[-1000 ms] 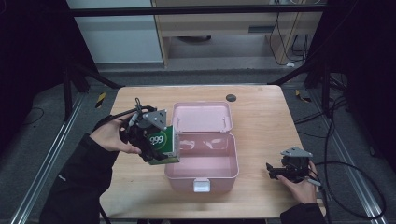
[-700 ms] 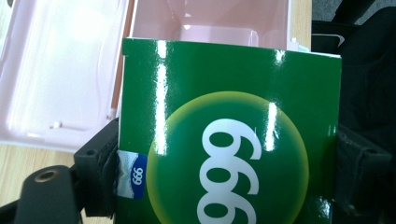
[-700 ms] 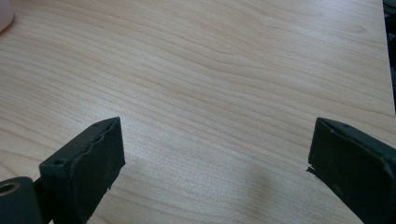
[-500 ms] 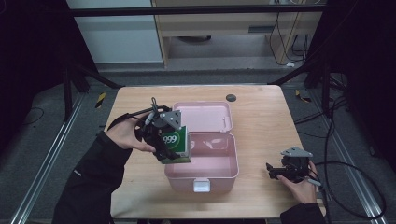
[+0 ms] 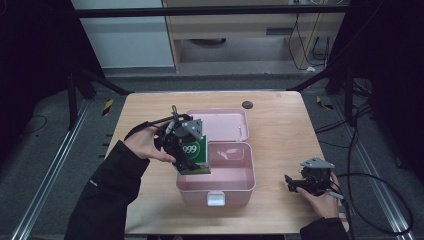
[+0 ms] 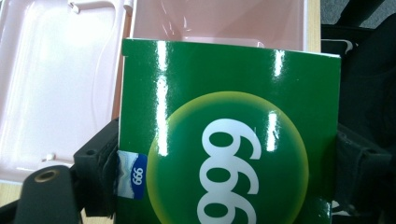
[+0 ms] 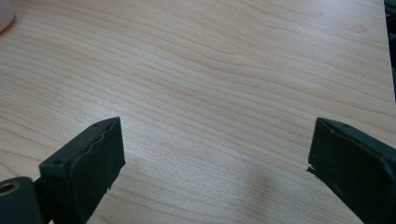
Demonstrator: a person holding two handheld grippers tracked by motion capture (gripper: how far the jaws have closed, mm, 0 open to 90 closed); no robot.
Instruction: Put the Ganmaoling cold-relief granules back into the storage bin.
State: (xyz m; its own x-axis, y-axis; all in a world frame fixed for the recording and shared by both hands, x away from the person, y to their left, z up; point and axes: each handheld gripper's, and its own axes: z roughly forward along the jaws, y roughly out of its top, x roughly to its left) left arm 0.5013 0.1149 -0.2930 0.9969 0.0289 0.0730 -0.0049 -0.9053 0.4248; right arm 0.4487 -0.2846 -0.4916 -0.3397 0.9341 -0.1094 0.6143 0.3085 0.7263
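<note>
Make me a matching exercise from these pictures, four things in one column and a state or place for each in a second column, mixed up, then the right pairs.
Things:
1. green box
2. pink case
3. right gripper
4. left gripper

States or places:
A. lid folded back flat on the table
B. jaws wide apart over bare wood
C. clamped between two black jaws, above the case's left rim
D. shut on a box marked 999

Pairs: 1-C, 2-A, 3-B, 4-D
</note>
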